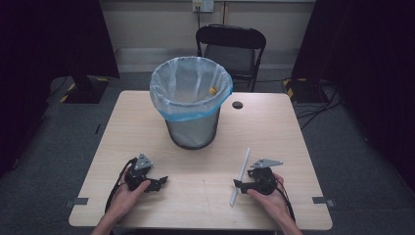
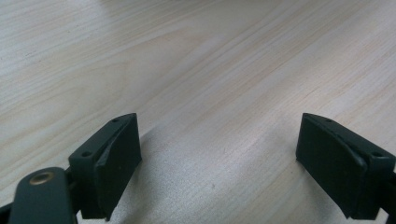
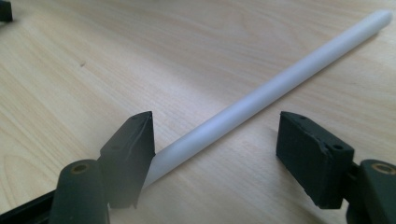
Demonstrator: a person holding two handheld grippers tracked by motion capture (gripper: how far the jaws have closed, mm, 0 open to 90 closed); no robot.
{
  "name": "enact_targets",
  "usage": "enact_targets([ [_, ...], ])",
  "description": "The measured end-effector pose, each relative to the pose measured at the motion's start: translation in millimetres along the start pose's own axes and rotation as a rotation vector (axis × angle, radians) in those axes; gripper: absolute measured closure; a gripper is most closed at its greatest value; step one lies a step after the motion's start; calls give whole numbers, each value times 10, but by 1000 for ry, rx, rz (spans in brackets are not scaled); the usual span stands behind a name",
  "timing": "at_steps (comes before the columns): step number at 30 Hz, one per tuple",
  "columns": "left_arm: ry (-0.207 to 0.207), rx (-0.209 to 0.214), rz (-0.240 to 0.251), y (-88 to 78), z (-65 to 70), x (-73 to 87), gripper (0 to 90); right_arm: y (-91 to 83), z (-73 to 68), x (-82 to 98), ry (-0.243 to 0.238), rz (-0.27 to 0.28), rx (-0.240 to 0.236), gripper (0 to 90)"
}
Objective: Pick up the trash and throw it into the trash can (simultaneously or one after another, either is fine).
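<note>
A long white tube (image 1: 241, 177) lies flat on the wooden table (image 1: 147, 112), front right. In the right gripper view the tube (image 3: 266, 93) runs diagonally between the two black jaws, its near end beside the left jaw. My right gripper (image 1: 238, 184) (image 3: 215, 140) is open, low over the table, its jaws astride the tube without pressing it. My left gripper (image 1: 163, 180) (image 2: 219, 144) rests at the front left, open, with bare wood between its jaws.
A mesh waste bin (image 1: 192, 102) lined with a clear and blue bag stands at the table's middle back, something small and yellow (image 1: 213, 90) inside. A cable hole (image 1: 237, 105) is right of the bin. A black chair (image 1: 231, 49) stands behind the table.
</note>
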State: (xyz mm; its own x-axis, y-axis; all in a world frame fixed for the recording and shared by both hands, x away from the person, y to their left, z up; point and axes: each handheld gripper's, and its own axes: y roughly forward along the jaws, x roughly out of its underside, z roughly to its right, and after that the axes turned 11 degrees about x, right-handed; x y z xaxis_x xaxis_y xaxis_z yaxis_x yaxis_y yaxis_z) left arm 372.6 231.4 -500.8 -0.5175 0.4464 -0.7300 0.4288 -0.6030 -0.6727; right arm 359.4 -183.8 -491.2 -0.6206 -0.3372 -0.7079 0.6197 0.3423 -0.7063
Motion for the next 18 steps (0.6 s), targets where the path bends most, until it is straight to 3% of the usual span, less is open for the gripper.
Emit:
enact_targets([
  [4, -1, 0, 0, 0, 0, 0, 135, 7, -54, -1, -50, -2, 33, 266],
  [7, 0, 0, -1, 0, 0, 0, 135, 4, -69, 6, -91, 2, 60, 337],
  [8, -1, 0, -1, 0, 1, 0, 135, -8, -50, 8, -105, 4, 80, 428],
  [13, 0, -1, 0, 0, 0, 0, 135, -37, 19, 12, -94, 0, 81, 552],
  [18, 0, 0, -1, 0, 0, 0, 135, -116, 7, 74, -99, -12, 69, 553],
])
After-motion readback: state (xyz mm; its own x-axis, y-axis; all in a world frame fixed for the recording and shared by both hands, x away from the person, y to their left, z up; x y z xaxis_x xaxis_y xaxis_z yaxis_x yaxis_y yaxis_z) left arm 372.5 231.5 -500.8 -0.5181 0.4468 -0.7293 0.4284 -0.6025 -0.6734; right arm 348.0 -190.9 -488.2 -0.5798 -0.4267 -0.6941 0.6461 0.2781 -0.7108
